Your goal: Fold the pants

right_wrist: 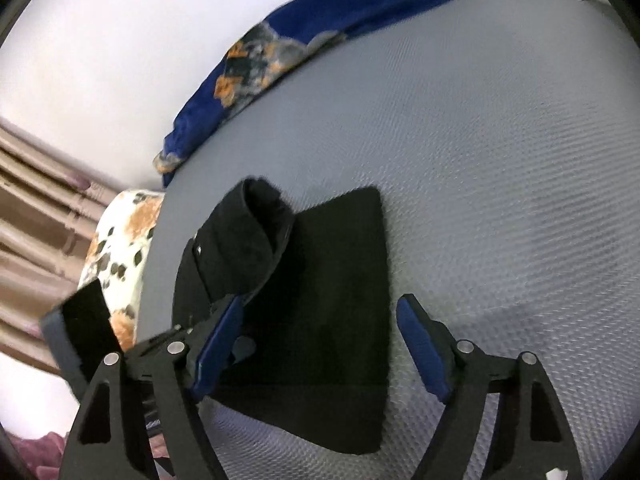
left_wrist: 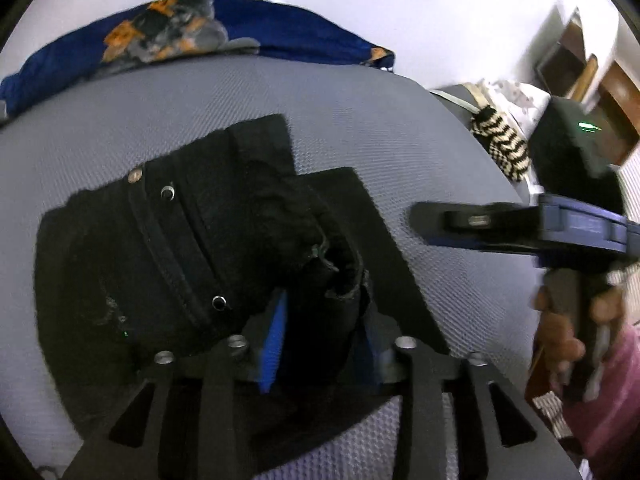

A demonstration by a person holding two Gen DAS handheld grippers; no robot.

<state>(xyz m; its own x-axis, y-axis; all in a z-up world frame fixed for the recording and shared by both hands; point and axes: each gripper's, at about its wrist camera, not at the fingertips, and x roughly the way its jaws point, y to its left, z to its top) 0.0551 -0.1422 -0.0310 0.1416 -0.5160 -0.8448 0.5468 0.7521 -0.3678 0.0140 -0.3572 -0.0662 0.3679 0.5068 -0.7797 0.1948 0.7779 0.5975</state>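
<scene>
Left gripper [left_wrist: 320,336]: nearest your left lens. A thick wad of black cloth sits between its blue pads [left_wrist: 274,344]. Whether they press it or only flank it cannot be told; fabric hides the far pad.

Right gripper [right_wrist: 320,344]: jaws spread, nothing pinched. The near pad [right_wrist: 218,348] lies at the left edge of the cloth, the other pad [right_wrist: 422,348] hangs over bare cover just off its right edge. In the left view you see it side-on [left_wrist: 480,222], over bare cover to the right of the pants, with your right hand [left_wrist: 568,332] on the handle.

Pants [right_wrist: 320,300]: black, lying on the grey textured bed cover [right_wrist: 500,160], folded into a compact block. Waistband with snaps [left_wrist: 172,240] is on top at the left. One rolled end [right_wrist: 248,240] stands up off the block.

Beyond the pants: blue patterned cloth [left_wrist: 280,28] along the far edge of the bed, a spotted pillow [right_wrist: 120,248] off the side, and a striped black-and-white item [left_wrist: 500,144] at the right.

Risk 1: if you lift the left gripper with cloth caught between the pads, the top layer drags and the fold opens.

Risk 2: the raised roll may flop outward once let go, leaving a lopsided stack.

Risk 3: the right pad near the edge may snag and skew the block as you sweep.

Count: one pair of pants, two grippers, three metal snaps visible, one hand in view, one pillow.
</scene>
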